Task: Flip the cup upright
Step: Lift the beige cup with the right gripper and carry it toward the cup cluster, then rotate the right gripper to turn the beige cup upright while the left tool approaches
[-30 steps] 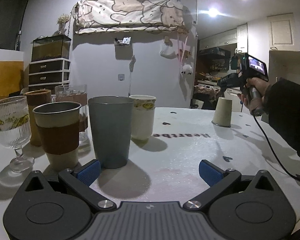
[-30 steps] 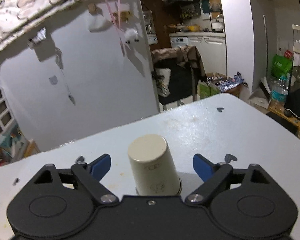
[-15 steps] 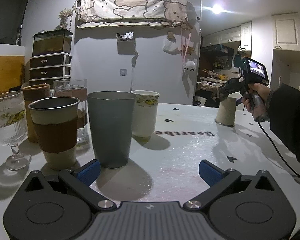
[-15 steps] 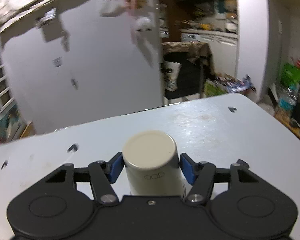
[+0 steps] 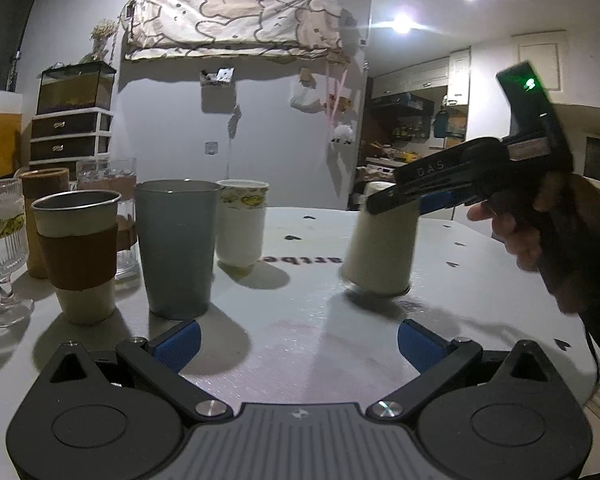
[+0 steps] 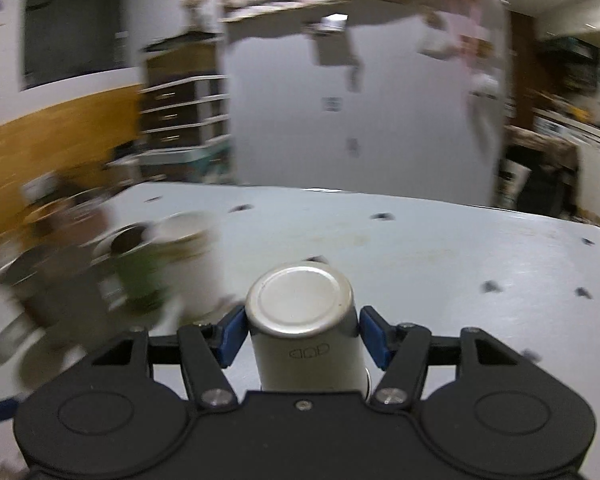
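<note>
A: Right gripper (image 6: 303, 332): jaws are closed on the cream cup (image 6: 303, 320), one blue pad pressed against each side. The cup is held upside down, base on top.

B: Where is the cup placed?

A: It is seen on the right half of the white table (image 5: 308, 320), rim lowermost, at or just above the surface; contact cannot be told. The rest of the right wrist view is blurred.

B: Left gripper (image 5: 296, 338)?

A: Jaws are spread wide, nothing between them, low over the near table edge. A grey tumbler (image 5: 177, 248) is noted just beyond its left pad. A sleeved cup (image 5: 78, 252), a stemmed glass (image 5: 0, 240) and a printed paper cup (image 5: 242, 224) are grouped at left, well apart from the cream cup.
</note>
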The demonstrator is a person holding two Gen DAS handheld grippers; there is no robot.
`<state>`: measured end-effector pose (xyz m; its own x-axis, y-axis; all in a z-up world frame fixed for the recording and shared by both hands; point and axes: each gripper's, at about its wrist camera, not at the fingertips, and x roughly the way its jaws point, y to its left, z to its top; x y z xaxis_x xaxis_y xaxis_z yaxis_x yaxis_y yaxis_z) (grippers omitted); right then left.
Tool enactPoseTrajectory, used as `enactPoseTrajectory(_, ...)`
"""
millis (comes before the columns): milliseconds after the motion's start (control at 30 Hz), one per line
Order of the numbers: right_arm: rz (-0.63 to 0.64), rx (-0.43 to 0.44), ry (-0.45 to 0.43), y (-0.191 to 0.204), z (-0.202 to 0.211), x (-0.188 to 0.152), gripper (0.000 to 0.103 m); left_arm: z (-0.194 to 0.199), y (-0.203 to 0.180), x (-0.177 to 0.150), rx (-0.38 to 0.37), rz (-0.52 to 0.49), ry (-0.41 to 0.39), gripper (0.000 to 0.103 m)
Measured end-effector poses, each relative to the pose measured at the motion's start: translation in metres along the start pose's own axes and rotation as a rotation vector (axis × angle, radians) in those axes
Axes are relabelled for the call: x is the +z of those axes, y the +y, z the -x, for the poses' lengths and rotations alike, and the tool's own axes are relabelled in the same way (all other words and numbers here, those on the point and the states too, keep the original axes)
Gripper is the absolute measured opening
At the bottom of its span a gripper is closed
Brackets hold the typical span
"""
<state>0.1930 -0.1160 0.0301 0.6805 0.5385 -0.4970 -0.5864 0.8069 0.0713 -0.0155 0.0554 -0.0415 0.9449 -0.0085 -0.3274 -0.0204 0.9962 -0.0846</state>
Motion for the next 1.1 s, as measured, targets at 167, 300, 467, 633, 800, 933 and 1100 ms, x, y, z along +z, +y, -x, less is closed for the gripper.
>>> enactPoseTrajectory(167, 0.051, 0.125, -0.007, 0.045, 0.039, -0.018, 0.062, 0.005, -0.009, 0.002, -0.021, -0.017, -0.006, 0.103)
enactPoseTrajectory(300, 0.096, 0.218, -0.013, 0.065, 0.063, -0.028, 0.062, 0.0, -0.015, 0.003, -0.028, -0.031, -0.004, 0.103)
enactPoseTrajectory(467, 0.119, 0.287, -0.03, 0.077, 0.084, -0.038, 0.061, -0.007, -0.017, -0.001, -0.035, -0.028, 0.025, 0.103)
enactPoseTrajectory(633, 0.132, 0.314, -0.049, 0.081, 0.093, -0.048, 0.061, -0.016, -0.012, -0.003, -0.003, -0.014, 0.051, 0.103)
enactPoseTrajectory(800, 0.102, 0.313, -0.062, 0.073, 0.099, -0.062, 0.061, -0.02, -0.004, -0.007, 0.033, 0.003, 0.084, 0.103)
enactPoseTrajectory(933, 0.091, 0.267, -0.054, 0.069, 0.102, -0.079, 0.061, -0.022, 0.0, -0.009, 0.061, 0.013, 0.106, 0.103)
enactPoseTrajectory(1100, 0.034, 0.205, -0.043, 0.056, 0.104, -0.1, 0.061, -0.018, 0.01, -0.008, 0.091, 0.049, 0.096, 0.103)
